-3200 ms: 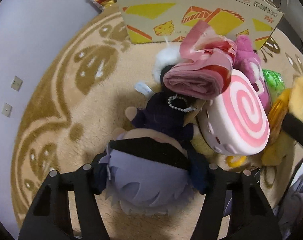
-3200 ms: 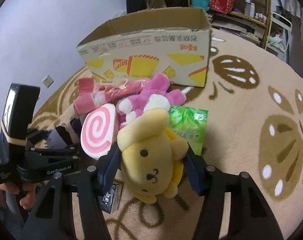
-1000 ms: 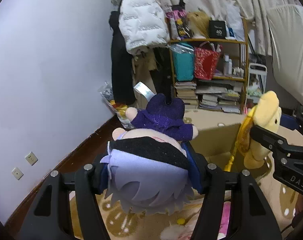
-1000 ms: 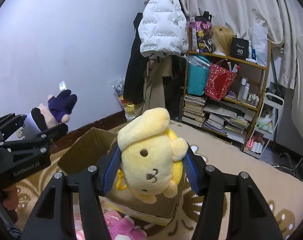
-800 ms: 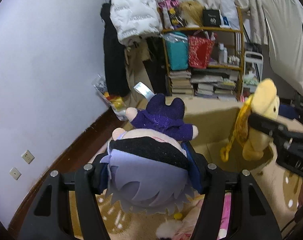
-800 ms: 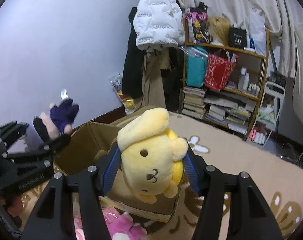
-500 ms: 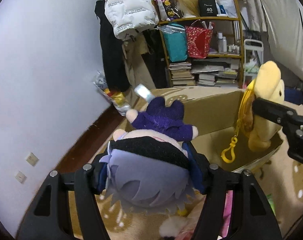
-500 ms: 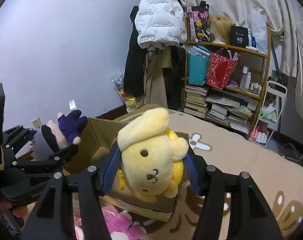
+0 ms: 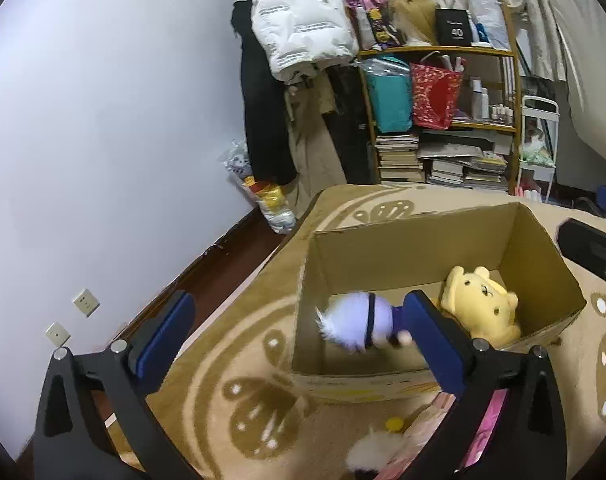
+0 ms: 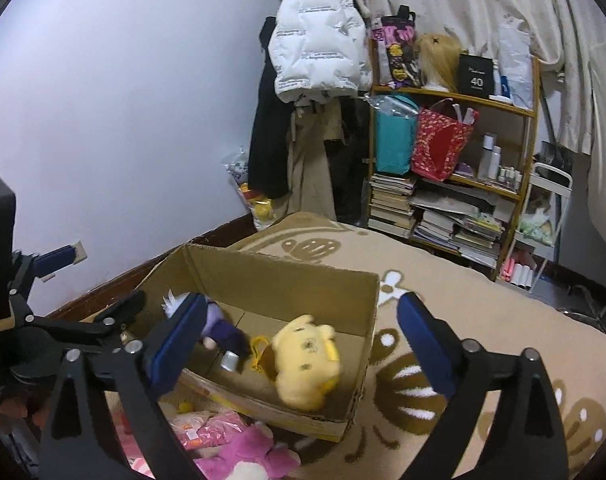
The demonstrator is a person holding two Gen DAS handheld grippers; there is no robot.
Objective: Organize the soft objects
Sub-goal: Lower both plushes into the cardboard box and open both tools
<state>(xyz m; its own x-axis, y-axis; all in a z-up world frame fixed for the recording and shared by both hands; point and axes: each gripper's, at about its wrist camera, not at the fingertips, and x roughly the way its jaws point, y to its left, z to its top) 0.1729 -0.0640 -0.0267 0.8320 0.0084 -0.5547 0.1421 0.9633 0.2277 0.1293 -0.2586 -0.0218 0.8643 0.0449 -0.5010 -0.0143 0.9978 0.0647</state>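
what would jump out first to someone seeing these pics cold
The open cardboard box on the patterned rug draws the eye, with a yellow plush dog lying inside it beside a lavender-haired doll. Both pairs of tongs, left and right, hang wide open above it, holding nothing. Behind, a white puffer jacket hangs by a crammed bookshelf.
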